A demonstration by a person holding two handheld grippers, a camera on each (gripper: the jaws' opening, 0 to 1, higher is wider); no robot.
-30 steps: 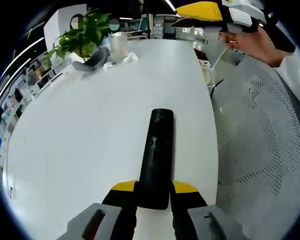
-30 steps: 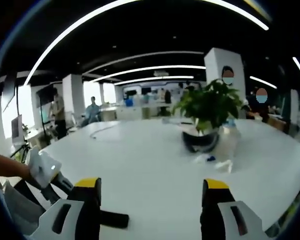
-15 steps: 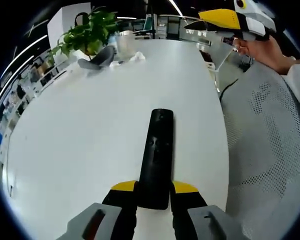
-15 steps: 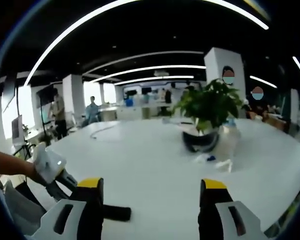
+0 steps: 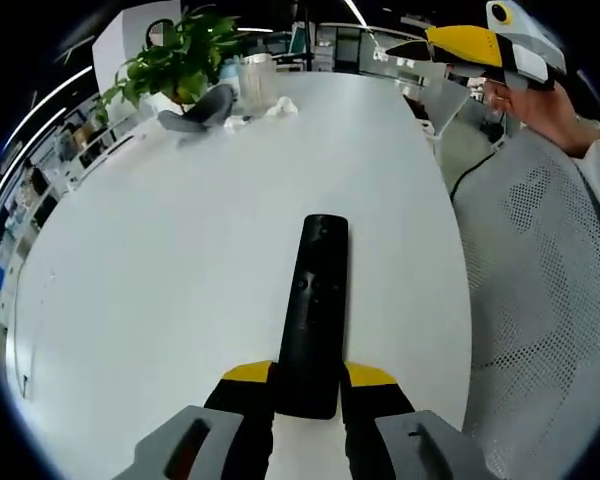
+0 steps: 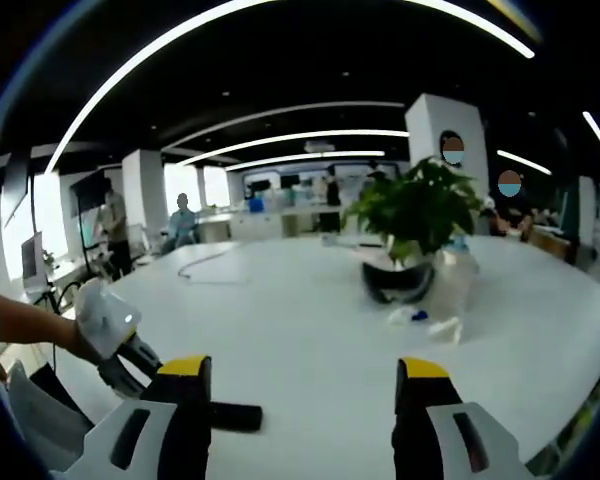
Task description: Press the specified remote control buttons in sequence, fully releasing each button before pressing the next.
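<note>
- White tabletop [image 5: 160,260] spreads across both of my views, inside a big open office with curved ceiling light strips and a few people standing far back in the right gripper view.
- My left gripper [image 5: 308,385] has its yellow-tipped jaws clamped on the near end of the black remote control [image 5: 312,310].
- From the left gripper view, the remote control points straight away from me along the jaws, buttons facing up, its far end over the table.
- My right gripper [image 6: 300,400] has its jaws wide apart with nothing between them; bare table shows through the gap.
- I can see the right gripper from the left gripper view at upper right [image 5: 480,50], held in a hand [image 5: 555,100] well above and beyond the table edge.
- In the right gripper view the left gripper [image 6: 115,335] comes in from the lower left, with the remote control [image 6: 235,416] sticking out dark from behind my left jaw.
- At the table's far end sits a potted plant [image 5: 175,55] with a dark grey object [image 5: 195,110] lying just in front of it.
- Beside the plant stands a clear cup [image 5: 257,80], with crumpled white bits [image 5: 280,105] near its foot.
- Alongside the table on the right I see a white mesh chair [image 5: 540,290].
</note>
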